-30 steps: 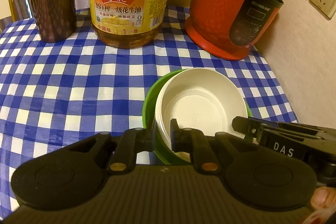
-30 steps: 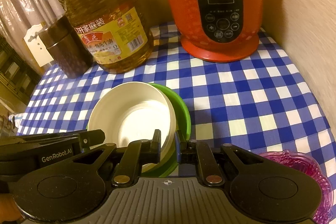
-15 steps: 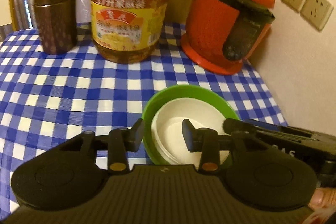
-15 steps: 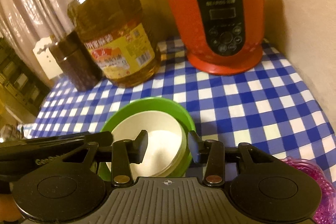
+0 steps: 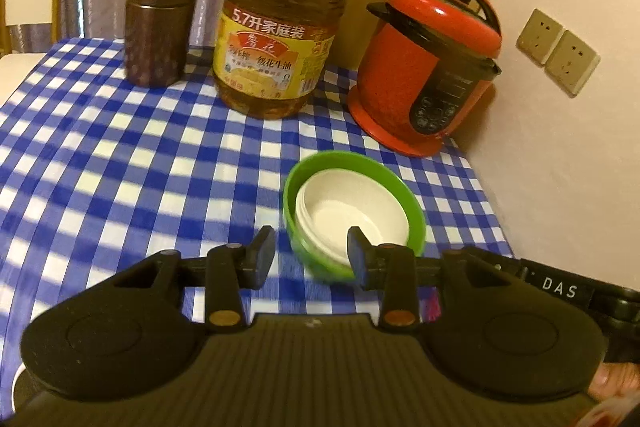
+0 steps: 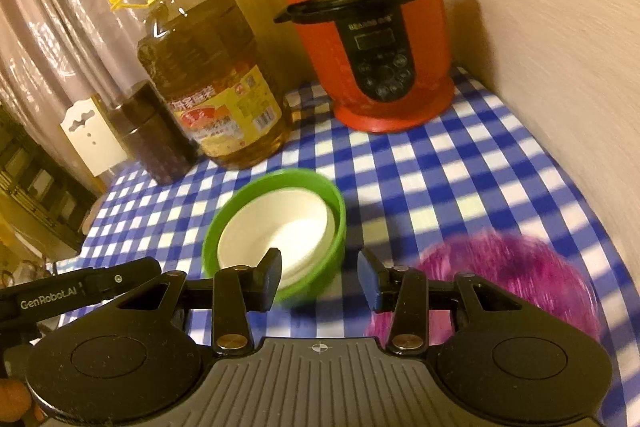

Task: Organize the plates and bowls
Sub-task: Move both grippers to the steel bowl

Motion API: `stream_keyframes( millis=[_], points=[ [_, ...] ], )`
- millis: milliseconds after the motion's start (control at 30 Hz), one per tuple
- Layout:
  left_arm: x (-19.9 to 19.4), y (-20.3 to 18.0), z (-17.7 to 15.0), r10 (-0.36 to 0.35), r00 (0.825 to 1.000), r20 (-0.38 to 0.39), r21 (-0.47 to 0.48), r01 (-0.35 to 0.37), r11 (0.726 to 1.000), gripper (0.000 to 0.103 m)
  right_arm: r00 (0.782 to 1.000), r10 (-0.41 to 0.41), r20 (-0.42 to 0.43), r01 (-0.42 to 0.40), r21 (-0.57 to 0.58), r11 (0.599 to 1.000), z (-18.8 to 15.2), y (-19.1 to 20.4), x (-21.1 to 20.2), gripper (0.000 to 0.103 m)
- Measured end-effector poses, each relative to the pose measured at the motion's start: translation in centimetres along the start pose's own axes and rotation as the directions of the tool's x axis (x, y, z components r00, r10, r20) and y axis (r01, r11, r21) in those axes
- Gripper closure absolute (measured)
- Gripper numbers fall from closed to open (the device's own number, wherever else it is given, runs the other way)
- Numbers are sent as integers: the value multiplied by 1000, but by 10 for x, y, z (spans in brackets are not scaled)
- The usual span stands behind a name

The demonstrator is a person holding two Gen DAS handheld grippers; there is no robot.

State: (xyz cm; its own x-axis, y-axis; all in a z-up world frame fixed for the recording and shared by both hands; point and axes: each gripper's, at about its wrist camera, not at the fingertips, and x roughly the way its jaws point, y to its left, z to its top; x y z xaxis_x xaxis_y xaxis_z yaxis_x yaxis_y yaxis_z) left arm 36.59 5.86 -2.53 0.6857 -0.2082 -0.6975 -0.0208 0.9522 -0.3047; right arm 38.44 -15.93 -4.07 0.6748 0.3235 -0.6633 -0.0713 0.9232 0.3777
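Left tongs (image 5: 311, 251) and right tongs (image 6: 319, 275) gape empty above nested white bowl (image 5: 352, 215) in green bowl (image 5: 414, 213).

"5.7" on oil bottle (image 5: 276, 39), "das" on right tool (image 5: 560, 291), "genrobot.ai" on left tool (image 6: 48, 303)

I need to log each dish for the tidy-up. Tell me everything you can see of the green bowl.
The green bowl is round, bright green with a glossy, plastic-looking wall. It stands upright on the blue-and-white checked tablecloth, in front of the red cooker. Nested inside it, off-centre, sit white bowls, at least two by their stacked rims. Neither tool touches it; both stand open and short of it.
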Motion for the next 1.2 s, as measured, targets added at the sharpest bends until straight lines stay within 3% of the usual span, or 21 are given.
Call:
stream_keyframes(
  millis=[667,900,1200],
  points=[
    [-133,3,-115,55,998,-16,-52,-55,997,67,998,23,-54,-27,-80,996,-119,52,-122,60],
    [-162,23,-145,116,993,-21,-65,-117,991,67,997,18,-76,-25,-89,996,-142,59,-138,60],
    [-184,58,-159,184,982,-36,-113,-187,976,67,994,32,-106,-44,-114,993,-155,70,-142,60]
  ],
)
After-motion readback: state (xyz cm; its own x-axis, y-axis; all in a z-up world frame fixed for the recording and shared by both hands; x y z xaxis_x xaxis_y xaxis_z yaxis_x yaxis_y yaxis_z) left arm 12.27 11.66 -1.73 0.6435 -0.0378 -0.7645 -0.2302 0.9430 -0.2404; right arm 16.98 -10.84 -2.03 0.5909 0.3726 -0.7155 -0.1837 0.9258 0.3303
